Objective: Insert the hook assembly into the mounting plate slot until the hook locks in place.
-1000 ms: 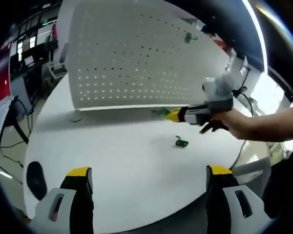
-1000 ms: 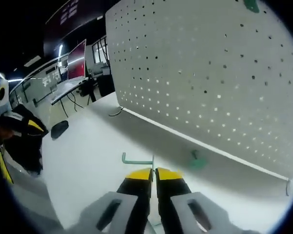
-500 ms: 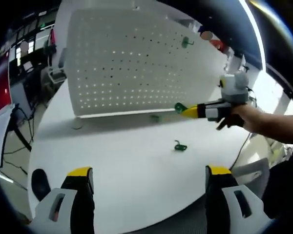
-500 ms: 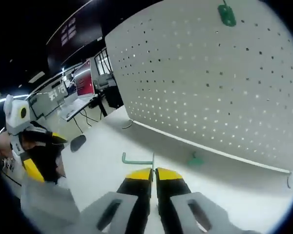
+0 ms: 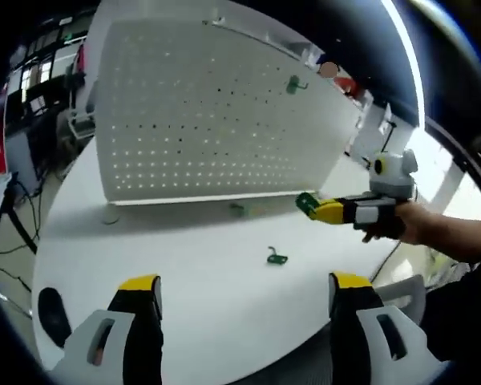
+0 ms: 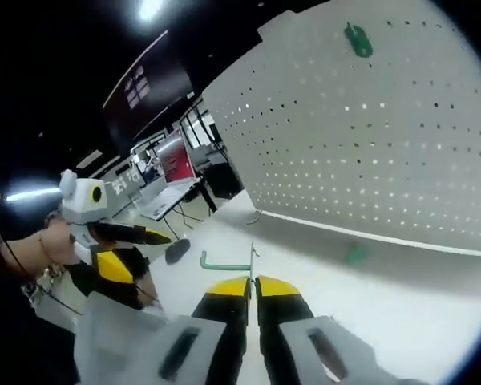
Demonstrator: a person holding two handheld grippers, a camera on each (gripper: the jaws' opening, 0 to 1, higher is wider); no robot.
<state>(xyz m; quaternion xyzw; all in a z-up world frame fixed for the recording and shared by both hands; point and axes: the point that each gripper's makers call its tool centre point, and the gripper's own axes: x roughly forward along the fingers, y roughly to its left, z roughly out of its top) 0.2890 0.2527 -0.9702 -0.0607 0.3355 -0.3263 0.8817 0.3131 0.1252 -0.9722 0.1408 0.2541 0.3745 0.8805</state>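
Your right gripper (image 6: 251,290) is pinched on a hook (image 6: 227,262), held in the air well short of the board (image 5: 200,120); insertion not started. One hook (image 5: 293,83) is already on the board, high up. Two more green pieces sit on the desk (image 5: 184,273): one (image 5: 276,257) in front of the board, one (image 5: 237,210) near the board's foot. Your left gripper (image 5: 244,293) is spread wide, empty, low over the desk. Target hole can't be made out. The held hook's locking end is hidden between the jaws.
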